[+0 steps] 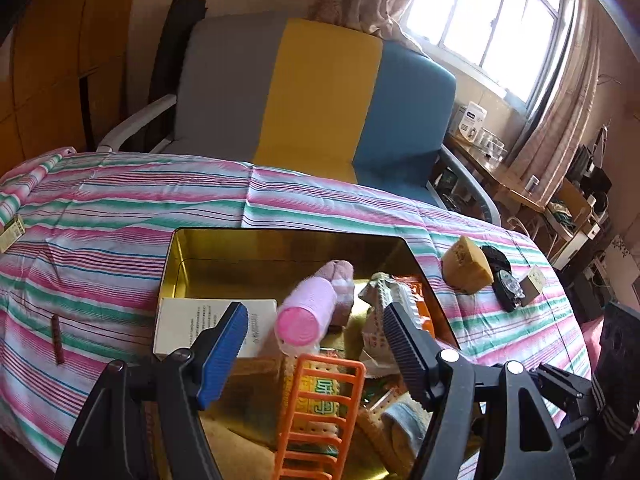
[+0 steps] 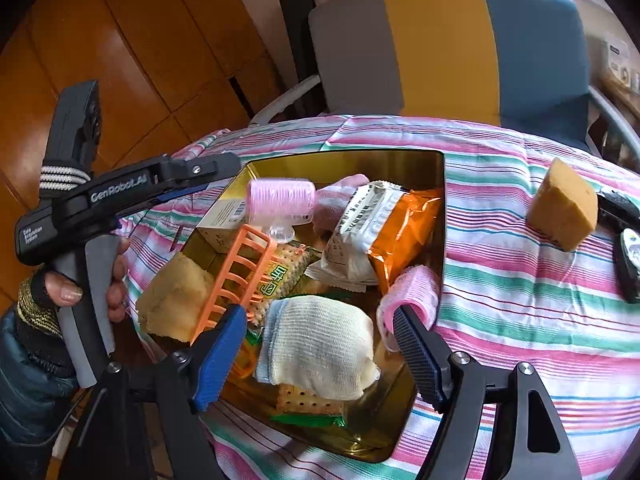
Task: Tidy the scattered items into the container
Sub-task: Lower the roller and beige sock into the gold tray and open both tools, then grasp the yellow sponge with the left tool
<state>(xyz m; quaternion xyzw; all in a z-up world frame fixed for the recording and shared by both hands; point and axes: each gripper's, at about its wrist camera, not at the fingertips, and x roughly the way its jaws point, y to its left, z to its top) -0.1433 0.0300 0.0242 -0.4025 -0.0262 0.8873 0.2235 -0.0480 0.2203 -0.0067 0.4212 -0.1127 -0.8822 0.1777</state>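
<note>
A gold tin [image 1: 288,236] lies on the striped bedcover, holding a white box [image 1: 192,316], snack packets [image 2: 384,228], an orange rack [image 1: 316,412], crackers and a sock. My left gripper [image 1: 314,344] hangs open over the tin. A pink hair roller [image 1: 308,320] shows between its fingers, and neither pad touches it. My right gripper [image 2: 318,352] is open above the tin's near end, astride a folded cream cloth [image 2: 320,340] without pressing it. A second pink roller [image 2: 412,292] lies by its right finger. Outside the tin, a yellow sponge [image 2: 564,208] rests on the cover.
Beside the sponge [image 1: 466,266] sit a black object [image 1: 502,280] and a small tan box [image 1: 534,282]. A brown stick [image 1: 57,338] and a small packet [image 1: 10,232] lie at the left. A grey, yellow and blue chair [image 1: 320,92] stands behind the bed. A hand [image 2: 80,292] grips the left tool.
</note>
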